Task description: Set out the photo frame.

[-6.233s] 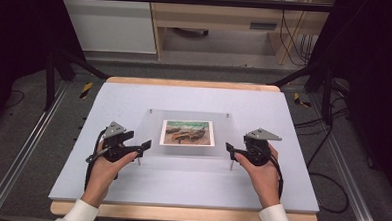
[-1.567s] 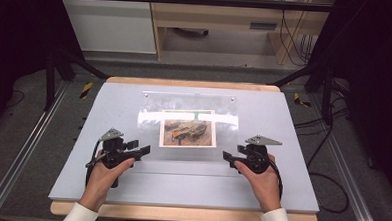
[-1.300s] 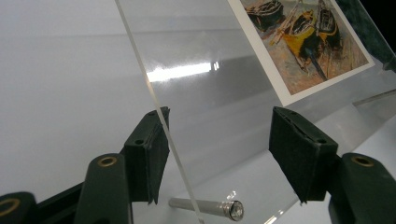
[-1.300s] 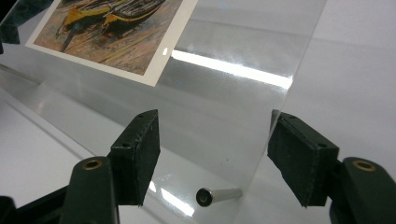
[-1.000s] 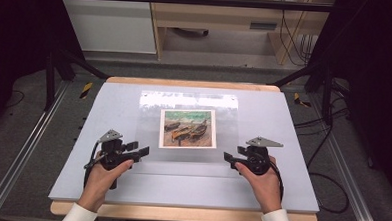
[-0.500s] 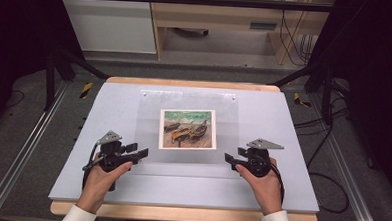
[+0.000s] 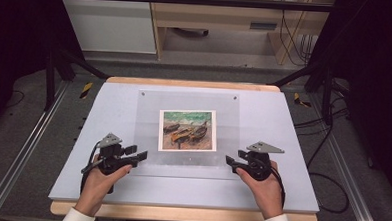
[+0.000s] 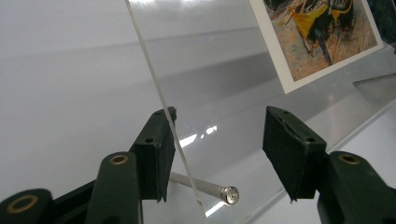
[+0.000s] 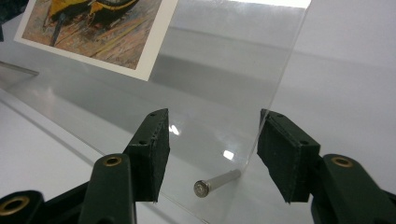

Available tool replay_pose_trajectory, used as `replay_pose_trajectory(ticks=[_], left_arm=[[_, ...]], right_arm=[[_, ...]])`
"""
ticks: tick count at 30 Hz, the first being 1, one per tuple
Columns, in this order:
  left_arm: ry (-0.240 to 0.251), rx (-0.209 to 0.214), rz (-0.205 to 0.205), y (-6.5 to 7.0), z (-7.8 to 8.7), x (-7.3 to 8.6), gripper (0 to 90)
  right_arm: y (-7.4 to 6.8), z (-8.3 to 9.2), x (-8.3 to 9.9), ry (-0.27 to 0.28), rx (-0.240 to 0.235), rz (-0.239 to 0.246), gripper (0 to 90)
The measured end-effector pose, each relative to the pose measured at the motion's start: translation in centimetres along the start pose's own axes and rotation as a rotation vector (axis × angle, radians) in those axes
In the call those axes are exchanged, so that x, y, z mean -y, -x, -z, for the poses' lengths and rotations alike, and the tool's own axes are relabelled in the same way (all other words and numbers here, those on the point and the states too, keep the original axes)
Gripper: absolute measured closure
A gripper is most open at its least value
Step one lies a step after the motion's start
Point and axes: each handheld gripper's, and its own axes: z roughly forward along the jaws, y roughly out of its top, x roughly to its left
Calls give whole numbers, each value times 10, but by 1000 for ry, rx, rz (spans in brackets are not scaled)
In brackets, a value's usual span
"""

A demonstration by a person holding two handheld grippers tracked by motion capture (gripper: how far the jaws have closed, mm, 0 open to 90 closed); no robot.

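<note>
- The left gripper (image 7: 141, 155), a black two-jaw tong topped with a grey three-cornered plate, sits in the person's left hand (image 7: 98, 179) on the pale blue-grey table mat (image 7: 283, 119).
- Its jaws stand partly apart and have just been closing; in the left gripper view the side edge of the clear acrylic picture panel (image 8: 210, 79) runs between them, close against the left-hand pad (image 8: 156, 156) and well clear of the other.
- A small silver standoff pin (image 8: 210, 189) pokes out from the panel low between those jaws.
- The right gripper (image 7: 230, 162), a matching black tong, is held in the right hand (image 7: 266, 186), its tips pointing inward at the panel's other side edge.
- Its jaws are also half-wide and have just been closing; in the right gripper view the panel's edge lies between them, near the right-hand pad (image 9: 285, 151), without being clamped.
- A second silver pin (image 9: 217, 183) shows low between these jaws.
- The panel stretches between the two tongs and away from both, its near corners at their tips.
- A white-bordered print of beached boats (image 7: 188, 130) sits in the panel's middle, ahead of and between the tongs.
</note>
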Motion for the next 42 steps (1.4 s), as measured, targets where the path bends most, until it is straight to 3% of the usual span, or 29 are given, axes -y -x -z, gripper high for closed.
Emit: replay_pose_trajectory(ticks=[42], left_arm=[[-21,-15,-36,7,13,13,537]], right_arm=[[-11,13,12,-27,47,79,548]])
